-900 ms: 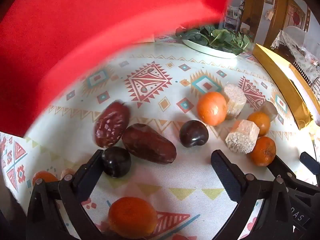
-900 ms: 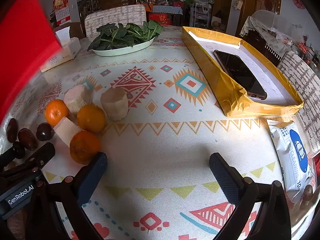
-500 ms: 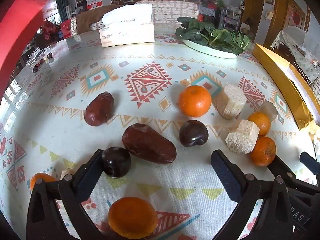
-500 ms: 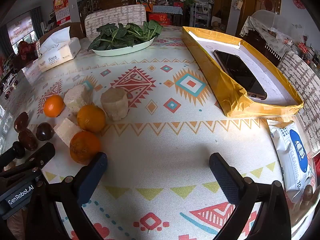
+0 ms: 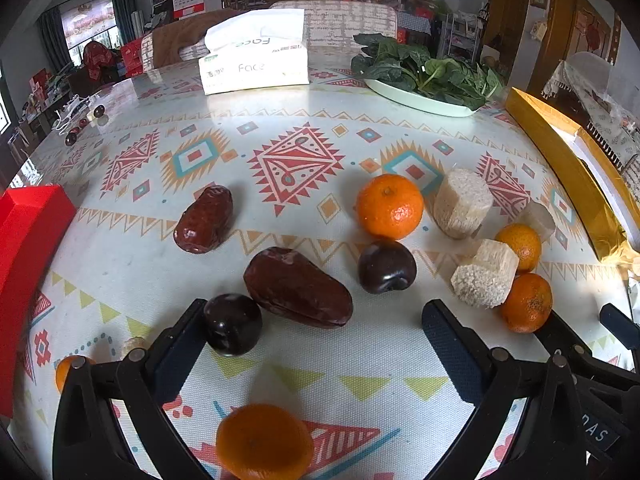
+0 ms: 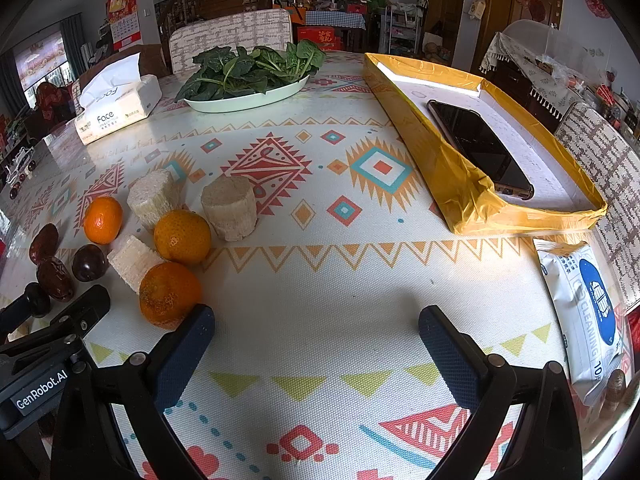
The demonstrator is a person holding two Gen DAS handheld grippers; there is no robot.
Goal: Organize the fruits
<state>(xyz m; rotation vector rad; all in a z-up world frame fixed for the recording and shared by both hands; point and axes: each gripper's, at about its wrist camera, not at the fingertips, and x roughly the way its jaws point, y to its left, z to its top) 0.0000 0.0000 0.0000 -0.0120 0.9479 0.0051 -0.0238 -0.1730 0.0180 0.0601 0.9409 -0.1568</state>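
Fruits lie loose on the patterned tablecloth (image 5: 304, 120). In the left wrist view my left gripper (image 5: 314, 328) is open and empty; a large brown date (image 5: 298, 286) and a dark plum (image 5: 233, 323) lie between its fingers, the plum against the left finger. A second date (image 5: 205, 219), another plum (image 5: 386, 266), several oranges such as the one at mid table (image 5: 389, 205) and sugarcane chunks (image 5: 462, 202) lie beyond. One orange (image 5: 264, 440) lies under the gripper. My right gripper (image 6: 316, 330) is open and empty over bare cloth, an orange (image 6: 169, 294) by its left finger.
A red box (image 5: 28, 248) stands at the left edge. A tissue box (image 5: 256, 62) and a plate of spinach (image 5: 424, 72) stand at the back. A yellow tray (image 6: 460, 184) holding a phone (image 6: 480, 148) lies on the right, a wipes pack (image 6: 580, 312) in front of it.
The red box, which filled the upper left of the left view, has moved away to the left edge. One date and one orange shifted farther back. Both grippers stayed still and open.
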